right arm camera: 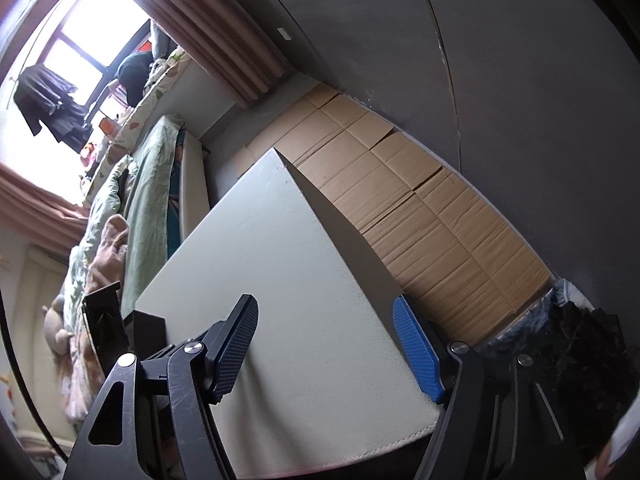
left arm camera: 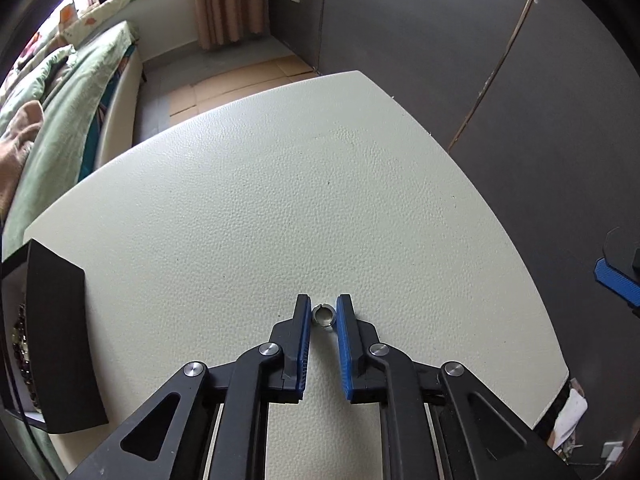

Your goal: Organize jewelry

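A small silver ring (left arm camera: 323,315) lies on the cream leather-textured table (left arm camera: 280,184). My left gripper (left arm camera: 323,312) is low over the table with its blue-padded fingers on either side of the ring, almost touching it. A black jewelry box (left arm camera: 52,340) stands open at the table's left edge, with beaded jewelry (left arm camera: 22,340) inside. My right gripper (right arm camera: 324,312) is open and empty, held tilted above the table's right edge; one of its blue fingers shows at the right of the left wrist view (left arm camera: 616,280). The black box also shows in the right wrist view (right arm camera: 148,330).
A bed with a green quilt (left arm camera: 60,120) stands left of the table. Flattened cardboard (right arm camera: 420,216) covers the floor beyond the table. A dark grey wardrobe wall (left arm camera: 480,60) runs behind. A dark fuzzy item (right arm camera: 576,352) lies at the right.
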